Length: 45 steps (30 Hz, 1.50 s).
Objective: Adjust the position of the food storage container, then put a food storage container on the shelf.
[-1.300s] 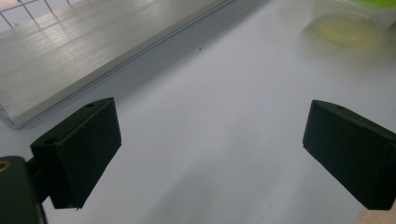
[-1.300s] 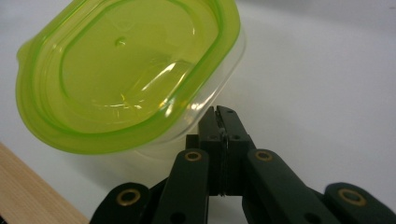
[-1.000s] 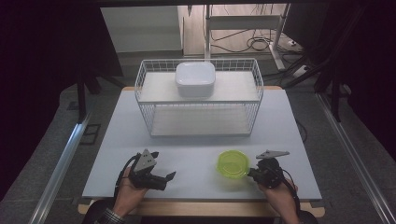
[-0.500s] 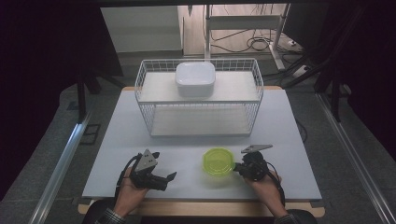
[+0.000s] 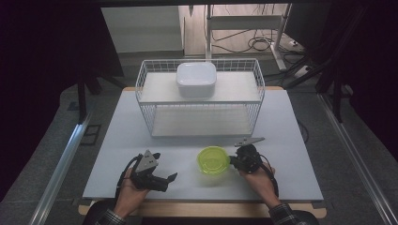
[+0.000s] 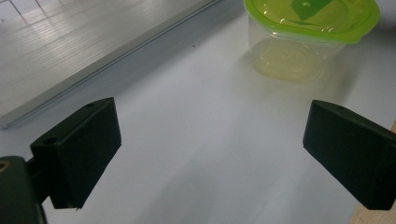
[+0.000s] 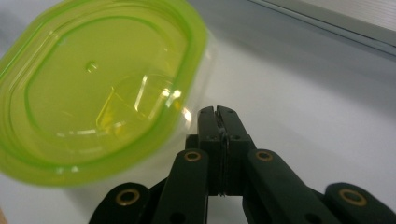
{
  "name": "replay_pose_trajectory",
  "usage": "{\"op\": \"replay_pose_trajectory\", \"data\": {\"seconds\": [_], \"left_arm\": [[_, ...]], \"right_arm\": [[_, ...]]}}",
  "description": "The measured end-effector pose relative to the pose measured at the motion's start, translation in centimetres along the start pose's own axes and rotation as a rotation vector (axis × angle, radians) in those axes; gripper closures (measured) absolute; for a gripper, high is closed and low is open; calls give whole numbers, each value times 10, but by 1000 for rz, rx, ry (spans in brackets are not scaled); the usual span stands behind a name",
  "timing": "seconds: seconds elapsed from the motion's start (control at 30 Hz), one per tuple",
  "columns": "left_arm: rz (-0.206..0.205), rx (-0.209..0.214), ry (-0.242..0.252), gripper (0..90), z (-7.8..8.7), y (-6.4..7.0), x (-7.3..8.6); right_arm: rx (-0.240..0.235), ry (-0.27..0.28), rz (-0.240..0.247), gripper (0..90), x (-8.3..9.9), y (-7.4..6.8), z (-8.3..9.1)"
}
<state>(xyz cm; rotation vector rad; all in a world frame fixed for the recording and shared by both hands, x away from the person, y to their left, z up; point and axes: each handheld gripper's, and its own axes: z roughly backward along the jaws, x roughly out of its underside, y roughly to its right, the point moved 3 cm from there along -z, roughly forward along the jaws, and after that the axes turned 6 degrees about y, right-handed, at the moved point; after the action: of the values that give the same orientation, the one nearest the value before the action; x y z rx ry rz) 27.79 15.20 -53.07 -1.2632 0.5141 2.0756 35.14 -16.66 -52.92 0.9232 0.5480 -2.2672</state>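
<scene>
A clear tub with a lime-green lid (image 5: 213,159) stands on the white table (image 5: 291,131), near the front and just right of the middle. My right gripper (image 5: 233,161) is shut with nothing between its jaws, and its tip (image 7: 217,112) rests against the tub's side (image 7: 93,84). My left gripper (image 5: 165,167) lies in the hand at the front left, open, its jaws wide apart (image 6: 210,149) over bare table. The tub (image 6: 308,28) shows ahead of it, a short way off.
A white wire basket rack (image 5: 141,93) stands at the back middle of the table, with a white lidded box (image 5: 196,78) on its upper shelf. Chair legs and cables lie on the floor behind. The table's front edge runs just under both hands.
My right gripper has slid leftward, pushing the green-lidded tub with it toward the table's middle. The left gripper has stayed put and open.
</scene>
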Motion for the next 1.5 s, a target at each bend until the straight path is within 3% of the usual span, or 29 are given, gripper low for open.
{"op": "replay_pose_trajectory", "data": {"seconds": [0.2,0.33,0.7,0.93,1.17,1.5], "left_arm": [[1,-2,-3,41,0,0,0],[9,-2,-7,41,1,-1,0],[1,-3,-24,44,1,-1,1],[-15,-9,-23,42,0,-1,3],[-21,-9,-21,40,-1,-1,3],[-22,-7,-22,40,-1,-1,3]], "right_arm": [[6,12,13,879,7,1,16],[15,29,31,821,9,2,25],[42,125,60,343,8,10,46],[38,163,61,158,13,11,53],[26,151,72,97,23,14,55],[28,154,67,71,23,13,54]]}}
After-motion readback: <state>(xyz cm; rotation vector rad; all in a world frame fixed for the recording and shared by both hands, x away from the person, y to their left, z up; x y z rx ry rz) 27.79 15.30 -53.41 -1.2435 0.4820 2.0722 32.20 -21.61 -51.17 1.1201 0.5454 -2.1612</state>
